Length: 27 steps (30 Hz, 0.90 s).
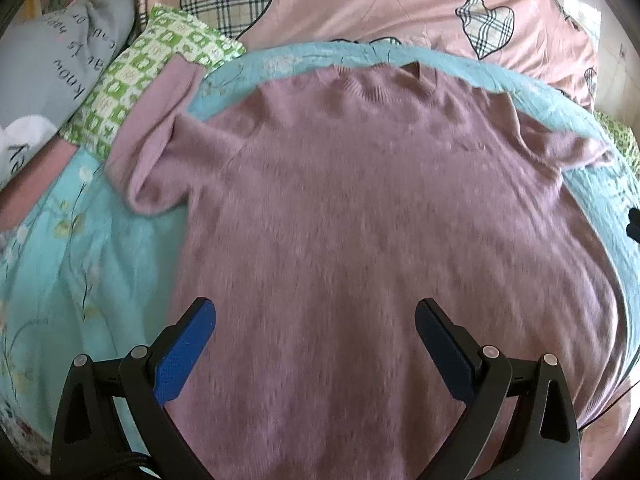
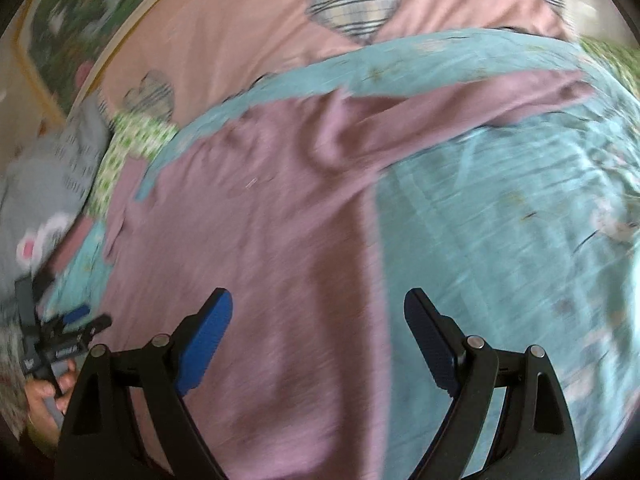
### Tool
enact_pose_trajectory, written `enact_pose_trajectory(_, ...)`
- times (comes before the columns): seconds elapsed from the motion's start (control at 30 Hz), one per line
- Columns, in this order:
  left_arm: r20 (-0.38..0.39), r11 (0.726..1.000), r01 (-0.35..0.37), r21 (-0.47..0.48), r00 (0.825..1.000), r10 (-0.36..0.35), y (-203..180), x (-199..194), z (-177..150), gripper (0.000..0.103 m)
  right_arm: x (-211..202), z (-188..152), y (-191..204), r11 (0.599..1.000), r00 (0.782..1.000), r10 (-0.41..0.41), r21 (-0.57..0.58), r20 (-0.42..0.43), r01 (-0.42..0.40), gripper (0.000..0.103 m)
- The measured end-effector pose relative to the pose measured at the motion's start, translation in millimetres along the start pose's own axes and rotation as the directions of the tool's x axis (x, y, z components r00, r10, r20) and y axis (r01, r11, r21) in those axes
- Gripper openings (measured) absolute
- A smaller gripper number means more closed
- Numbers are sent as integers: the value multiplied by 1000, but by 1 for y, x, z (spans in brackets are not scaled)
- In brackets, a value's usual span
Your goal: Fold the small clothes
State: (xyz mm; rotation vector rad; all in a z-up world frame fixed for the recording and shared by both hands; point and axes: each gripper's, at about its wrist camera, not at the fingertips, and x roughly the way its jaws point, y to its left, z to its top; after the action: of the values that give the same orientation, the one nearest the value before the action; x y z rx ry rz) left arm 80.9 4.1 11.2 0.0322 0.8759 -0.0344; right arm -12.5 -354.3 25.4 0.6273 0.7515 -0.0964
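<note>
Both tongs stand wide with nothing between their pads: the left gripper (image 1: 316, 310) hovers over the lower middle of the sweater (image 1: 380, 216), its blue pads (image 1: 186, 354) spread apart above the knit and clear of it, while the right gripper (image 2: 318, 300) hangs over the sweater's right side, one finger above the fabric and the other above the bedsheet (image 2: 500, 240) just beside the garment's edge; the mauve-pink sweater lies flat and face up on the teal floral bedsheet, its ribbed neckline (image 1: 384, 80) pointing away from the cameras toward the pillows, its body smoothed out and filling most of the left wrist view; one sleeve (image 1: 148, 136) lies bent at the far left, its cuff reaching up beside a green-checked cloth (image 1: 132, 76), and the other sleeve (image 2: 460, 100) stretches out sideways across the sheet toward the right; beyond the neckline sits a pink quilt (image 1: 360, 4) printed with plaid hearts, and at the far left a grey cushion (image 1: 60, 56) with lettering lies near the green-checked cloth; in the blurred right wrist view the left gripper shows at the lower left edge, held in a person's hand (image 2: 44, 396)
</note>
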Motion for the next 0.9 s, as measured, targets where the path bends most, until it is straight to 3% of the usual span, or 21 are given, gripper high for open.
enact_pose_trajectory(0.3,-36,999,21,-27,999,-22,-4,37,59,100,-13,98,-104,973,978,-161,186,133,135,87)
enact_pose_trajectory(0.4,-48,999,36,-40,998,-38,-6,50,78,100,-4,131,-132,957,966,-216,226,139,181,81)
enact_pose_trajectory(0.6,-57,1000,23,-18,998,-24,-19,77,110,100,28,188,-190,913,948,-298,322,111,249,71)
enact_pose_trajectory(0.7,-78,1000,19,-14,997,-20,-24,91,116,100,42,207,-223,862,925,-370,401,82,309,65)
enact_pose_trajectory(0.8,-94,1000,21,-3,995,-21,-28,104,117,100,59,218,-252,828,926,-376,461,36,318,59)
enact_pose_trajectory(0.87,-115,1000,12,5,993,-12,-30,114,115,100,70,220,-265,812,923,-385,476,2,338,30)
enact_pose_trajectory(0.9,-125,1000,18,0,992,-18,-29,117,113,100,70,221,-266,818,928,-373,476,14,322,25)
